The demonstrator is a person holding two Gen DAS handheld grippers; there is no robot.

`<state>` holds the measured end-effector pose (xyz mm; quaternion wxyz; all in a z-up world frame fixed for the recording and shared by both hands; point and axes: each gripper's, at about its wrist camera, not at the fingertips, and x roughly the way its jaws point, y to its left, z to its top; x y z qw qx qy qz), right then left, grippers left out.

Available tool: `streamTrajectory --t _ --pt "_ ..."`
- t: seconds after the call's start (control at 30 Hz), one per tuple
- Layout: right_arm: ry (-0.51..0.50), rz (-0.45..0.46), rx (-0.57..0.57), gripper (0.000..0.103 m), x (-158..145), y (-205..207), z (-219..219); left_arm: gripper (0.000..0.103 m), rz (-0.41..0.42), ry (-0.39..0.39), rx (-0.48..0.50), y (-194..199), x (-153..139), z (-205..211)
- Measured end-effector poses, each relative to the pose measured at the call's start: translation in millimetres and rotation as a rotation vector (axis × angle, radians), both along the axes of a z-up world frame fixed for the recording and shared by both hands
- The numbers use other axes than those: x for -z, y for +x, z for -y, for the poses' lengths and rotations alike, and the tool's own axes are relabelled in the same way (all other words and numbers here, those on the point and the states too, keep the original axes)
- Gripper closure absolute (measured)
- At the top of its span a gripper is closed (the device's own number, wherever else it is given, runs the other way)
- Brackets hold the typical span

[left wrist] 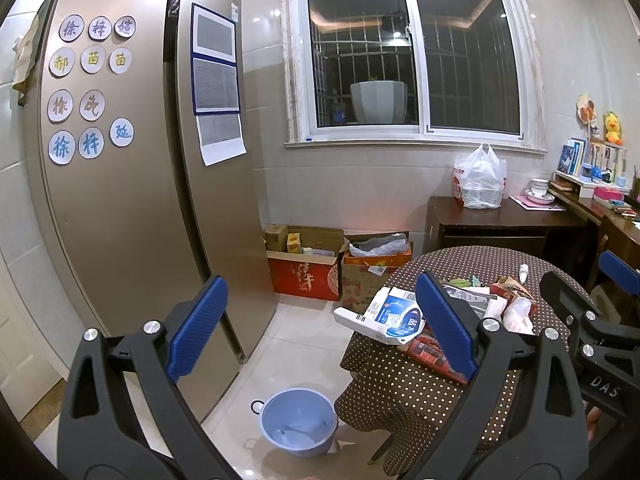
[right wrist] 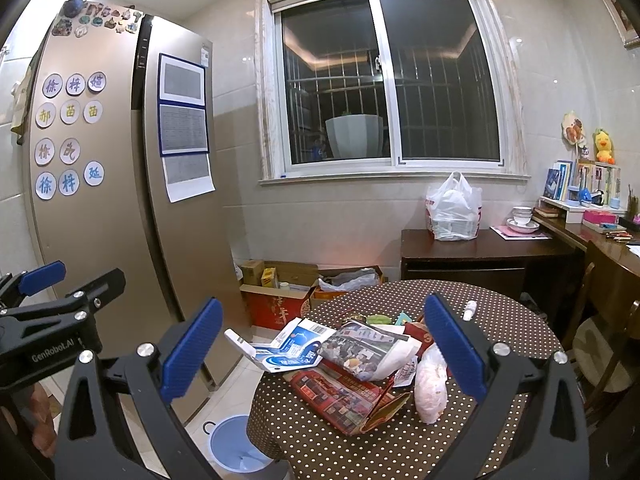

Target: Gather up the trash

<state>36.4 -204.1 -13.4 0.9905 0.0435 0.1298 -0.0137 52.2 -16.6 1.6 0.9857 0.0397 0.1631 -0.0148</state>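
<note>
Both grippers hang in the air with nothing between their blue pads: the left gripper (left wrist: 320, 328) has its jaws spread wide, and the right gripper (right wrist: 320, 350) is just as wide open – neither touches any trash. The landmark here is the round table (right wrist: 500, 320) under its brown polka-dot cloth. On the table's near half lies the pile of trash: a white-and-blue carton (right wrist: 280, 346) flattened open and jutting over the table's left edge, a crumpled printed newspaper sheet (right wrist: 368, 350) just right of it, a red printed box (right wrist: 340, 396) partly beneath both, and a pale crumpled plastic bag (right wrist: 430, 384) at the pile's right end, touching the red box. Farther back on the table a small white tube (right wrist: 470, 309) lies apart from the pile. On the floor, close against the table's left side and below the overhanging carton, stands a light-blue bin (left wrist: 298, 422) – open-topped, with something pale at its bottom. Beyond the table, against the wall under the window, sit open cardboard boxes (left wrist: 308, 260).
</note>
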Motion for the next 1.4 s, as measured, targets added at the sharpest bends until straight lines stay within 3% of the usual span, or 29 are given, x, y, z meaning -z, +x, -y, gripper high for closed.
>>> streamTrajectory --t 1.4 --pt "0.029 -0.041 -0.004 0.004 9.2 11.0 6.5 0.01 -0.052 0.039 0.0 12.4 12.0 3.9"
